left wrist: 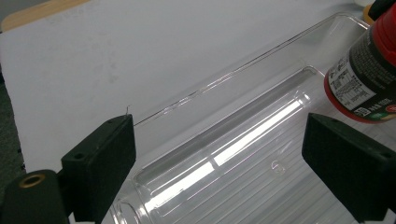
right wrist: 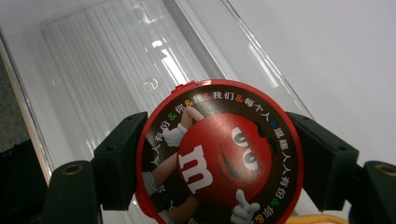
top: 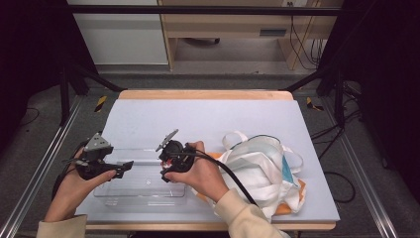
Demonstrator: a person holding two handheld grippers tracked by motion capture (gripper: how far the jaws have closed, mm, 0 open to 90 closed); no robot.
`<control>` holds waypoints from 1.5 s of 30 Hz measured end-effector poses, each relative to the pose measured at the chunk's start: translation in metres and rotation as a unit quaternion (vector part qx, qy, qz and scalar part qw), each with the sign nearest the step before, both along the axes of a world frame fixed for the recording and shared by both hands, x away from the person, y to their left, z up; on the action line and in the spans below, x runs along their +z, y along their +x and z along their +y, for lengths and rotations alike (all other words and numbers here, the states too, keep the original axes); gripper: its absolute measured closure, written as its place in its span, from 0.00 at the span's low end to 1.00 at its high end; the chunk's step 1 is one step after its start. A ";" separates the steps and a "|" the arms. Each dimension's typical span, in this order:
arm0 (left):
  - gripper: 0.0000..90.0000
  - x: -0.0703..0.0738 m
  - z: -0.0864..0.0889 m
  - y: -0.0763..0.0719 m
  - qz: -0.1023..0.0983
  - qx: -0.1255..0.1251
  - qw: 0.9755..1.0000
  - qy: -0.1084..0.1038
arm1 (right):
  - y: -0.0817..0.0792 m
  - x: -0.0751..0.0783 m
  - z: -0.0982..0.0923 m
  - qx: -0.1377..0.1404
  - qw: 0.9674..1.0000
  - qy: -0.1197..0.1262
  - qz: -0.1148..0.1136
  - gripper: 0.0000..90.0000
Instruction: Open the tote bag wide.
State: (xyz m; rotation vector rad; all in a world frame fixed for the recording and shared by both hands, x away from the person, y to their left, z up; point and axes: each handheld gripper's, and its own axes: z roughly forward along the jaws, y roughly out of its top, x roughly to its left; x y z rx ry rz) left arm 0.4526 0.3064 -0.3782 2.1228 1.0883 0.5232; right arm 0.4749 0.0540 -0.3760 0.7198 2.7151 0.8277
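**M&M's tub clamped over the clear tray**

We are taking the clear plastic tray (top: 143, 186) as our landmark; it is lying on the pale blue mat (top: 208, 119), close to the near edge of the table.

We are holding the right gripper (right wrist: 219, 163) above the tray's right end, and its two black jaws are clamped on a round red M&M's tub (right wrist: 219, 163), one pad pressing each side of the lid's rim. In the right gripper view we are looking straight onto the lid, with its red cartoon character and a ring of Chinese print, and the ribbed tray floor is showing beyond it. In the left gripper view the same tub is hanging over the tray's far end, with the red cap and labelled side visible; we cannot tell whether it is touching the tray floor.

We are holding the left gripper (left wrist: 219, 158) at the tray's left end, pointing along its length. Its jaws are standing wide apart with nothing between the pads, only the tray's clear floor beneath them.

To the right of the tray, a white cloth bag (top: 262, 171) with loose handles is lying crumpled on the mat, with something orange showing under it.
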 end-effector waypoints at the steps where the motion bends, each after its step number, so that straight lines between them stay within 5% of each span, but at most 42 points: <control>1: 0.11 0.000 0.000 0.000 -0.001 0.000 1.000 0.000 | 0.000 -0.001 0.000 -0.001 1.000 -0.001 0.002 0.29; 45: 0.11 -0.001 0.000 0.000 0.004 -0.006 1.000 0.001 | 0.003 -0.026 0.006 -0.007 1.000 -0.020 0.022 0.29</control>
